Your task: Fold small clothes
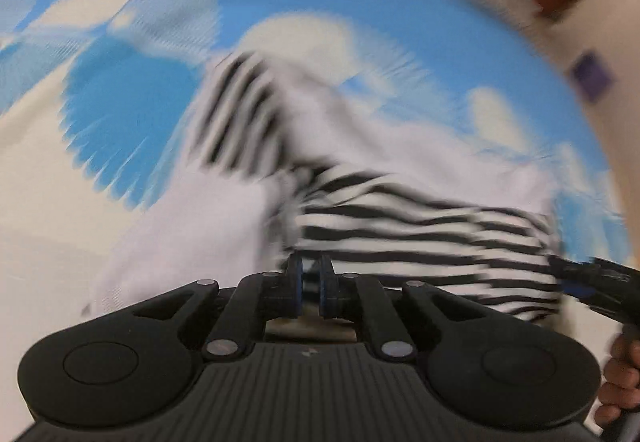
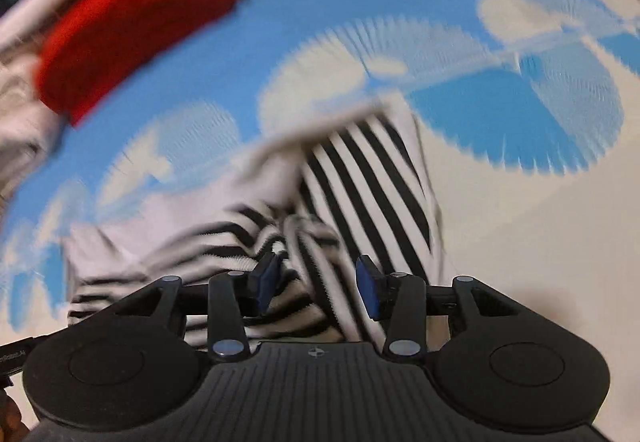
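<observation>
Striped garment: small black-and-white striped cloth, lying rumpled and partly doubled over on a blue-and-white cloud-print sheet, a red cloth well apart at the far edge. Judged light, limp and not fragile, likely to sag and slide when lifted; best taken at a hem or corner, both ends together. Left hand-held gripper clenched at the garment's near edge, though blur hides whether cloth is pinched; right hand-held gripper released, jaws parted over a bunched fold.
</observation>
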### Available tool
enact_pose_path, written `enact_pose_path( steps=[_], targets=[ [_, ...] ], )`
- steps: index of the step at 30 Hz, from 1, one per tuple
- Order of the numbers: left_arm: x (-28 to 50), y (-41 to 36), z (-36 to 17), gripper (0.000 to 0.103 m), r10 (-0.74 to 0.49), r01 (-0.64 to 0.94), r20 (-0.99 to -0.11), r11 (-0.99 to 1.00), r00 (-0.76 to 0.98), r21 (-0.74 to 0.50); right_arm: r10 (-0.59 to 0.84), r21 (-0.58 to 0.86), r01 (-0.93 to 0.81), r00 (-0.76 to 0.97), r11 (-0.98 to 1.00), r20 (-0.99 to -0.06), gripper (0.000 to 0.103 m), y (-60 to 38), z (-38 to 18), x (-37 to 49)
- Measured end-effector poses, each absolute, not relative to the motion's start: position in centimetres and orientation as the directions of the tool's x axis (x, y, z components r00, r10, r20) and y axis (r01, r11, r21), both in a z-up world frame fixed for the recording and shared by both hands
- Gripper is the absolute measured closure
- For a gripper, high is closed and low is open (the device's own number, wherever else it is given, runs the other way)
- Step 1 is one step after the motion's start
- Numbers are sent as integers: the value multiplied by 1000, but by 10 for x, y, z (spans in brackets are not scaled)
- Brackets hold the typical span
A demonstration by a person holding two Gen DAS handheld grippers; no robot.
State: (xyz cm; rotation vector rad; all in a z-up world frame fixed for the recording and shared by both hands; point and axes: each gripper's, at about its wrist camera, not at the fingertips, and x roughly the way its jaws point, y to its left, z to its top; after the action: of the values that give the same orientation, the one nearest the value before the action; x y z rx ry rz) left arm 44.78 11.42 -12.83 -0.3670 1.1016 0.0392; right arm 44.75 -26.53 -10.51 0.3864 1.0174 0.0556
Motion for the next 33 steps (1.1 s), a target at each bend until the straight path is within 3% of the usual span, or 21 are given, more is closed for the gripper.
enact_pose_path(
  steps=[4,6,8,10,13,16,18,20,22,24,27,29,31,33],
  targets=[
    [448,109,-102,96,-185,-138,-811,941,555,-310,210,350,180,527,919,-823,67,-268,-103,449],
    [448,103,-96,92,-238,-77,-783,937,575,-341,182,336,158,597,928,-781,67,-262,-82,442],
    [453,98,-112,92,-257,-61,-828,942,499,-329,196,324,77,659,943,-726,67,-252,-71,436],
    [456,98,-136,94,-174,-97,-906,969,385,-228,235,322,23,637,946,-734,63,-246,-73,436],
    [451,100,-114,92,-202,-70,-878,964,433,-256,173,267,124,499,956,-850,59,-252,-100,442],
    [441,92,-93,89,-264,41,-836,959,481,-279,218,314,73,575,947,-789,59,-251,-81,433],
    [439,90,-110,87,-247,64,-874,968,419,-243,307,334,-69,600,940,-739,59,-240,-70,425],
    [432,95,-131,92,-208,39,-925,978,318,-207,289,263,-122,465,957,-837,62,-232,-91,429],
    [415,98,-107,92,-200,46,-908,979,368,-197,140,151,-7,420,989,-897,65,-245,-97,420],
    [391,102,-59,88,-203,71,-836,978,509,-194,177,245,73,500,967,-847,65,-272,-61,399],
    [348,106,2,85,-181,80,-727,982,662,-171,220,293,-7,679,956,-701,63,-290,17,352],
    [310,102,32,72,-178,85,-678,982,713,-169,227,279,-60,754,958,-616,51,-299,54,315],
    [270,101,49,62,-174,71,-654,981,736,-181,257,306,-96,799,947,-544,49,-310,75,271],
    [222,98,57,62,-172,82,-627,982,760,-170,271,329,-107,819,938,-506,49,-319,79,231]
  ],
)
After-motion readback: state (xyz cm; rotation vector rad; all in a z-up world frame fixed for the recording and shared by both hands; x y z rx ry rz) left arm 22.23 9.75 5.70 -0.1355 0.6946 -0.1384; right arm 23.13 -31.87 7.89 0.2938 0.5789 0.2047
